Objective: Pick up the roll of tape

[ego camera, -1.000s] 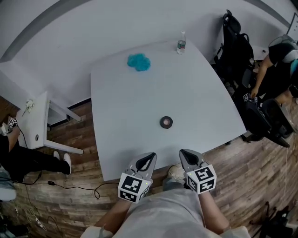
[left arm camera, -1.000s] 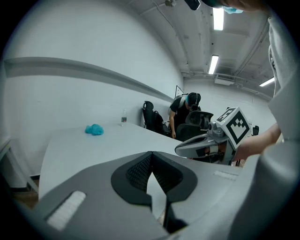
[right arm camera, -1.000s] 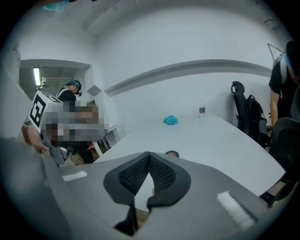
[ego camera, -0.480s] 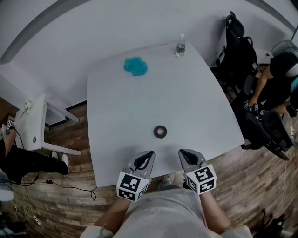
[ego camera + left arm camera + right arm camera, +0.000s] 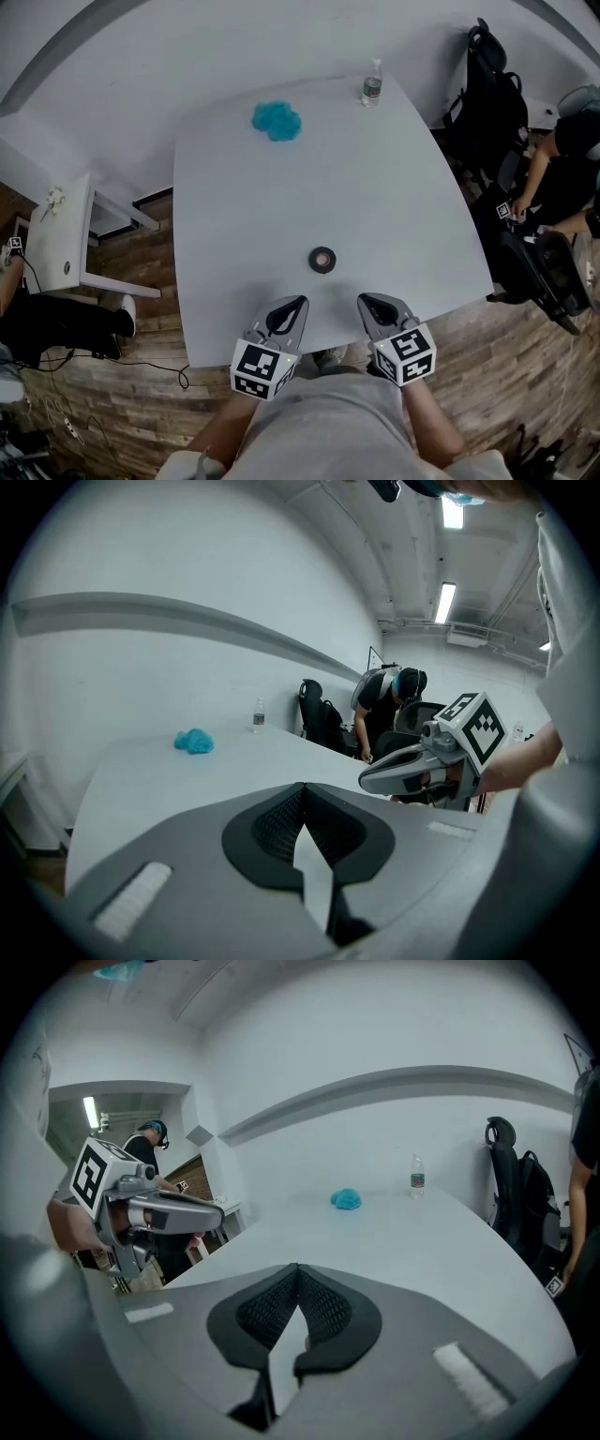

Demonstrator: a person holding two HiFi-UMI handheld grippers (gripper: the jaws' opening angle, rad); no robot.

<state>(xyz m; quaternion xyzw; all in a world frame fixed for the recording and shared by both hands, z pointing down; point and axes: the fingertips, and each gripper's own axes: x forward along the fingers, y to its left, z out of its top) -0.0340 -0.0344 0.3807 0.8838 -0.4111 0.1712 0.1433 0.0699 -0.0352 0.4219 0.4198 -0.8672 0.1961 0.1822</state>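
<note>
The roll of tape (image 5: 322, 260), a small dark ring, lies flat on the pale grey table (image 5: 394, 187) near its front edge. My left gripper (image 5: 297, 301) hovers over that edge, just short of the roll and to its left, jaws shut and empty. My right gripper (image 5: 363, 299) sits level with it, just right of the roll, its jaws also closed on nothing. In the left gripper view the closed tips (image 5: 303, 787) hide the roll; the right gripper (image 5: 412, 766) shows alongside. The right gripper view shows its tips (image 5: 298, 1267) meeting, with the left gripper (image 5: 173, 1211) beside.
A blue crumpled cloth (image 5: 277, 120) and a water bottle (image 5: 372, 88) stand at the table's far side. Office chairs with a black bag (image 5: 495, 94) and a seated person (image 5: 572, 159) are to the right. A small white side table (image 5: 66, 244) stands left.
Both grippers have come forward over the table's front edge, closer to the tape roll. Their jaws stayed shut. The roll has not moved on the table.
</note>
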